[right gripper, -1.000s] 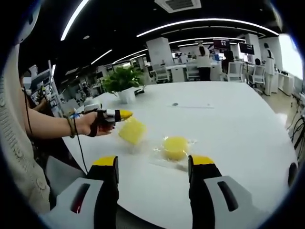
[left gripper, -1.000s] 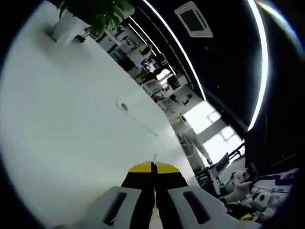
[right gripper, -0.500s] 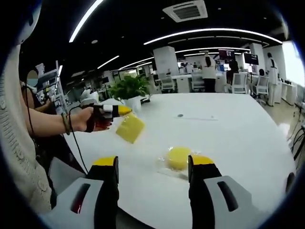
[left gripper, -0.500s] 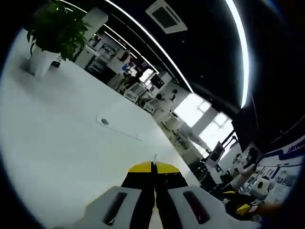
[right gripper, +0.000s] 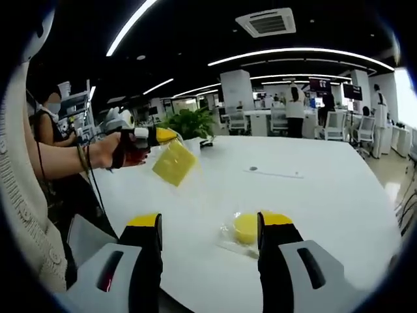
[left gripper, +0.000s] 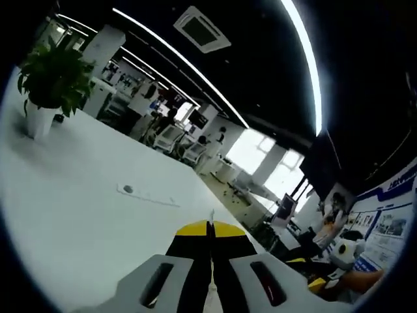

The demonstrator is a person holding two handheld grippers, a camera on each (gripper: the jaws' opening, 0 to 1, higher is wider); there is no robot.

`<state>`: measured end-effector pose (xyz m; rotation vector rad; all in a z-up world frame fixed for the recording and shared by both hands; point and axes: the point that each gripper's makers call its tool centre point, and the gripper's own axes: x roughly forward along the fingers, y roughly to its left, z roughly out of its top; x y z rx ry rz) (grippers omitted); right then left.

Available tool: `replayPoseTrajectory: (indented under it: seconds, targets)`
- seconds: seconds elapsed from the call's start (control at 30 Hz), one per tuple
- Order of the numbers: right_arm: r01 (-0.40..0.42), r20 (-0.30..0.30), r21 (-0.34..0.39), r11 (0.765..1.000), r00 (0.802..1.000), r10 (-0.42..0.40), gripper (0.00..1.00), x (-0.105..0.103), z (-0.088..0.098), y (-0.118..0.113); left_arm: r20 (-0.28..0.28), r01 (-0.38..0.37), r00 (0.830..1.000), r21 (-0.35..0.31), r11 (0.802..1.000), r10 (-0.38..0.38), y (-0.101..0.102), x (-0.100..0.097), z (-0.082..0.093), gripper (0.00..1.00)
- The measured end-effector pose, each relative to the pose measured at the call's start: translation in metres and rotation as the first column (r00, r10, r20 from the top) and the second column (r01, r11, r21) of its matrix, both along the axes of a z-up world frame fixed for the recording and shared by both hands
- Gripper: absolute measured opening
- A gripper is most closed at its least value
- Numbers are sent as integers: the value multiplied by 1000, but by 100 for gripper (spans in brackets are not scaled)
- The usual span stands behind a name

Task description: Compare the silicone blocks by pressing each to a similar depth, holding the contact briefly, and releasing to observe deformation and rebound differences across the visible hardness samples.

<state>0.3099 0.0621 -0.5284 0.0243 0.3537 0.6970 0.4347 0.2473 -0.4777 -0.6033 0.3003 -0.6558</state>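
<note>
Two yellow samples are in play, seen from the right gripper view. The left gripper (right gripper: 164, 135) has its yellow-tipped jaws closed on the top edge of a square yellow silicone block in a clear wrapper (right gripper: 174, 162), which dangles tilted in the air, well above the white worktop (right gripper: 313, 195). In the left gripper view, that gripper (left gripper: 210, 228) shows its jaws pressed together with just a thin sliver of clear wrapper between the tips. The right gripper (right gripper: 210, 222) stands wide open with nothing in it, just short of a round yellow silicone block in clear film (right gripper: 245, 227) lying on the worktop. Both samples look light and soft, and the film looks slippery, so a hold across the body of a block should be surer than a pinch on loose wrapper. Beyond, a potted green plant (right gripper: 190, 124) sits at the far edge, well apart. Nothing blocks the round block.
</note>
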Motion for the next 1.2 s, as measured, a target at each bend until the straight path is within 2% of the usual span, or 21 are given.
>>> replayPoseTrajectory:
  seconds: [0.17,0.33,0.47,0.63,0.8,1.13,1.2]
  targets:
    - [-23,7,-1,1000,1000,23,55,2,3,6,29,10,1000,12,1000,-10,-2,-4,11,0]
    - [-86,-1,-32,996,996,86,57,4,2,12,45,31,999,11,999,-31,-7,-5,21,0]
    - [-128,7,-61,990,992,129,58,13,7,14,64,41,997,33,999,-43,-8,-4,26,0]
    - [-168,18,-89,982,985,170,58,26,12,15,68,48,996,28,998,-50,-8,-1,29,0]
    - [-225,9,-145,964,974,228,59,39,9,18,70,61,996,40,997,-63,-10,4,29,0]
    - [-323,-14,-188,928,945,326,60,63,2,28,62,90,994,80,993,-95,-12,17,21,0]
    - [-354,-20,-208,912,933,358,60,69,-1,33,56,104,993,86,991,-109,-14,20,18,0]
